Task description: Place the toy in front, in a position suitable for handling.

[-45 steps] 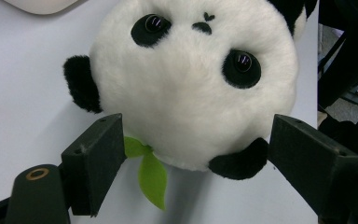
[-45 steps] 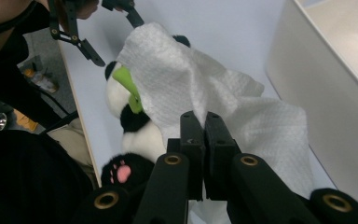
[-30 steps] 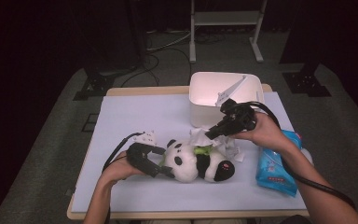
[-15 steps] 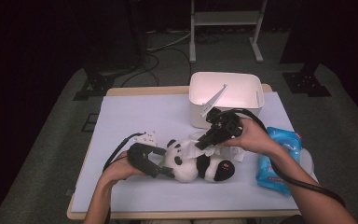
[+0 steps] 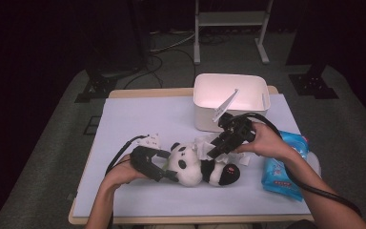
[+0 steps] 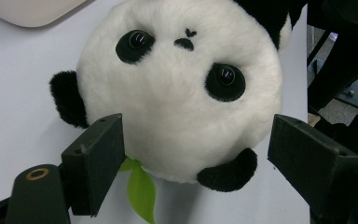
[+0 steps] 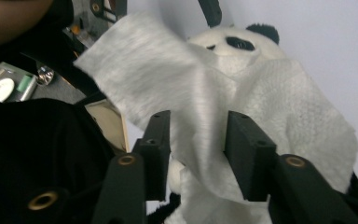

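**Inspector:** Position of the work item?

**Assistant:** The plush panda (image 5: 198, 167) lies on its back near the front of the table (image 5: 138, 119), head toward the person's left, just in front of the white bin (image 5: 228, 98). The blue wipes pack (image 5: 281, 167) sits at the right edge.

**Inspector:** Left hand-held gripper (image 5: 164, 168)?

**Assistant:** Its jaws stand wide, one on each side of the panda's head. In my judgement this is to brace the toy so it does not slide while being wiped. Whether the jaws touch the fur cannot be told.

**Inspector:** Right hand-held gripper (image 5: 214, 151)?

**Assistant:** Narrowed onto a white wipe (image 7: 242, 116), holding it bunched and draped over the panda's body, angled down from the right. I judge a wiping pass is in hand.

**Inspector:** Differences between views?

**Assistant:** The left gripper view shows the panda's face and a green leaf (image 6: 142, 191) under its chin; the high view shows little of these. The right gripper view shows the wipe's weave and the pinch between the jaws. The high view shows the layout of the bin and pack.
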{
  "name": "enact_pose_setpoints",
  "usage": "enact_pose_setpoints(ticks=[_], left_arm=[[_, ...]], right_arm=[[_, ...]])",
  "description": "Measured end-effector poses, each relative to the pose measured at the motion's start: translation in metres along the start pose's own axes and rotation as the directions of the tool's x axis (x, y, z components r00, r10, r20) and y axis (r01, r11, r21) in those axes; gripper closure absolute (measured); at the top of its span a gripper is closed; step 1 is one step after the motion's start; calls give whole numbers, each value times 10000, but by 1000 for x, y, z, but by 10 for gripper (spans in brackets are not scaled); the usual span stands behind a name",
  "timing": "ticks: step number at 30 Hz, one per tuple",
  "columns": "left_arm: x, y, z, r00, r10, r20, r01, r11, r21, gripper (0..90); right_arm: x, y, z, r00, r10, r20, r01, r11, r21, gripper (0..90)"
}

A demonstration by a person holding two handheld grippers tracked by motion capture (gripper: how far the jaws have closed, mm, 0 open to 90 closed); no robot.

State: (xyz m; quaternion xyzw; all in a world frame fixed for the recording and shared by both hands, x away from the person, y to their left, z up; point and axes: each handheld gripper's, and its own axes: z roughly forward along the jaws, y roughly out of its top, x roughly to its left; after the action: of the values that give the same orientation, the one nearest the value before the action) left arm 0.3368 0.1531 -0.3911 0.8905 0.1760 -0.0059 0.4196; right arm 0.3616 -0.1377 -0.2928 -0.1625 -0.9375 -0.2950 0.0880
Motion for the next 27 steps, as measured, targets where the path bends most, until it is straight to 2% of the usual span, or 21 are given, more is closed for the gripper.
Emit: enact_pose_setpoints(ticks=[4,7,9,12,13,14,19,21,23,24,27], left_arm=[[-1,1,1,10000,8,13,-7,10000,-62,178],[0,1,1,10000,7,17,-7,10000,-35,178],[1,1,2,10000,18,-6,-18,10000,-54,178],[1,3,6,10000,20,64,-20,10000,50,178],[1,3,6,10000,20,64,-20,10000,50,164],[2,6,9,10000,3,55,-3,9999,150,147],[4,13,13,10000,82,53,-83,9996,276,116],[4,14,16,9999,81,127,-84,9997,218,117],[3,15,18,9998,147,126,-151,9992,369,134],[3,15,18,9999,119,84,-123,9987,485,137],[3,13,19,9999,86,63,-88,9990,432,144]], right_arm=[[-3,2,6,9991,117,402,-122,9999,111,767],[-5,-2,14,9980,99,620,-126,9990,432,802],[-8,-14,22,9969,205,761,-256,9974,668,845],[-12,-30,26,9974,526,484,-553,9969,552,872],[-12,-30,26,9974,526,484,-553,9969,552,872],[-14,-40,27,9969,749,244,-757,9966,322,879],[-14,-56,25,9964,843,19,-843,9964,-44,881],[-13,-59,24,9963,850,91,-850,9963,-85,881],[-13,-65,21,9957,908,184,-908,9959,-48,880],[-12,-68,20,9952,927,324,-929,9957,45,880],[-12,-74,15,9926,1052,602,-1064,9942,168,880]])
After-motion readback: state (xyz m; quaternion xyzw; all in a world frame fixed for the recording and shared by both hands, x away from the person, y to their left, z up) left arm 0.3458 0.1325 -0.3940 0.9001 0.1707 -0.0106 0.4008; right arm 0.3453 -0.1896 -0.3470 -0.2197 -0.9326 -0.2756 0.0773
